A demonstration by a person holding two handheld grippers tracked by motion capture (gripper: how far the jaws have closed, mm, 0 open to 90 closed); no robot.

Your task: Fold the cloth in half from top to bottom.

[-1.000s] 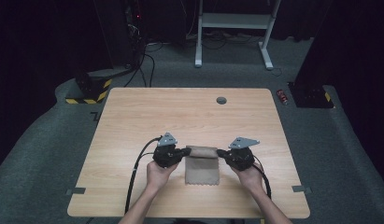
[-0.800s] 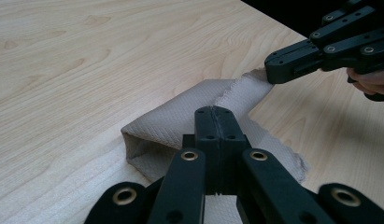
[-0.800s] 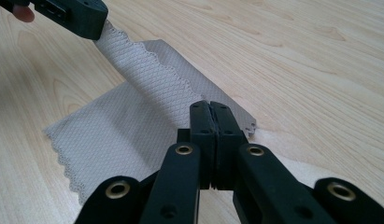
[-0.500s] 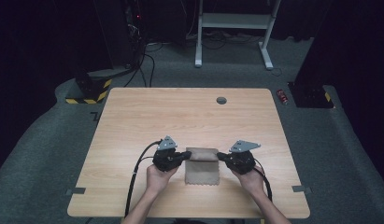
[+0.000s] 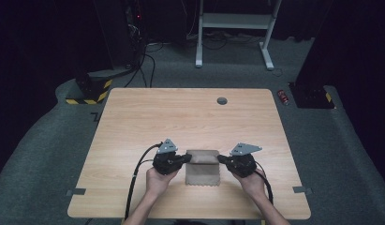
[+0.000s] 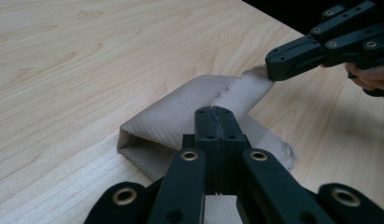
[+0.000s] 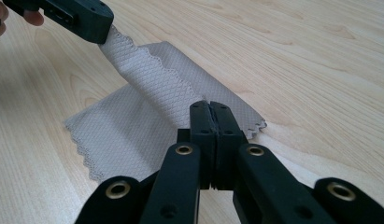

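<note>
A beige textured cloth (image 5: pixel 203 171) with zigzag edges lies near the table's front edge, its far edge lifted and folded over. My left gripper (image 5: pixel 185 158) is shut on the cloth's left far corner. My right gripper (image 5: pixel 221 159) is shut on the right far corner. In the left gripper view my shut jaws (image 6: pixel 213 112) pinch the cloth (image 6: pixel 180 116), and the right gripper (image 6: pixel 273 70) holds the raised corner. In the right gripper view the shut gripper (image 7: pixel 210 106) grips the cloth (image 7: pixel 147 102), and the left gripper (image 7: pixel 98 28) lifts the other corner.
The light wooden table (image 5: pixel 181 117) has a round grommet hole (image 5: pixel 222 101) near its far edge. Cables trail from each gripper toward the front edge. Beyond the table there is dark carpet, a white desk frame (image 5: pixel 232 28) and a red can (image 5: pixel 284 97).
Hardly anything differs: both grippers stay shut on the cloth's far corners, and the hands have shifted only slightly.
</note>
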